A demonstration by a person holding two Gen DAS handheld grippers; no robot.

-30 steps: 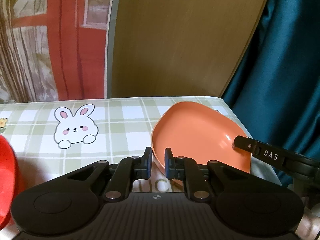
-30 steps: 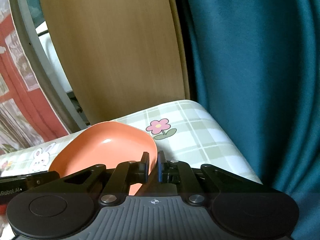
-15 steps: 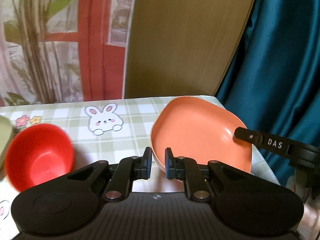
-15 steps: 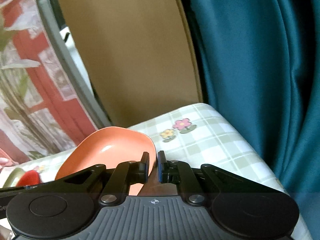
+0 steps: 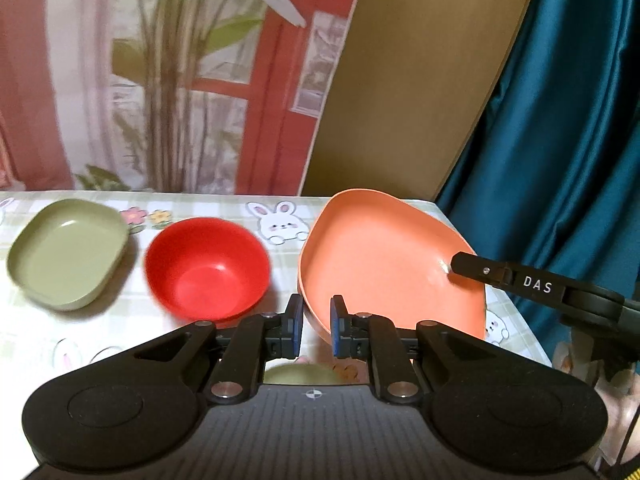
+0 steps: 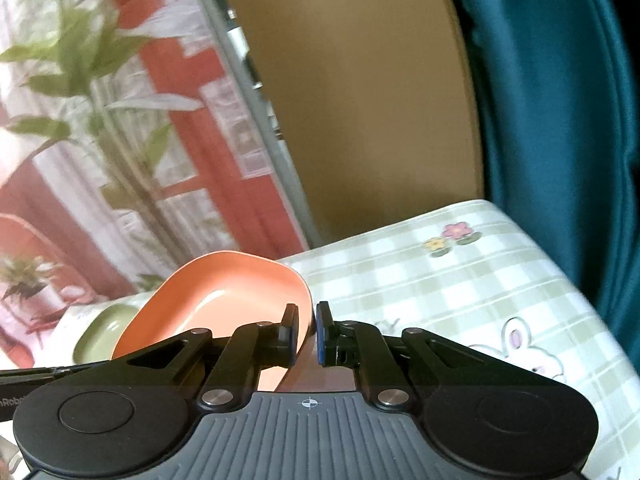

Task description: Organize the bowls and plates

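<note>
Fingers (image 5: 295, 330) of our left gripper (image 5: 314, 330) and of our right gripper (image 6: 307, 334), matte black with blue pads, pinch opposite rims of the smooth orange plate (image 5: 384, 264), raised above the checked tablecloth (image 6: 460, 280). Left to right we list: olive squarish dish (image 5: 66, 254), glossy round red bowl (image 5: 206, 268), orange plate.

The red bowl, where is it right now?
In the left wrist view the red bowl sits on the table, left of centre, between the green dish on its left and the orange plate on its right.
</note>
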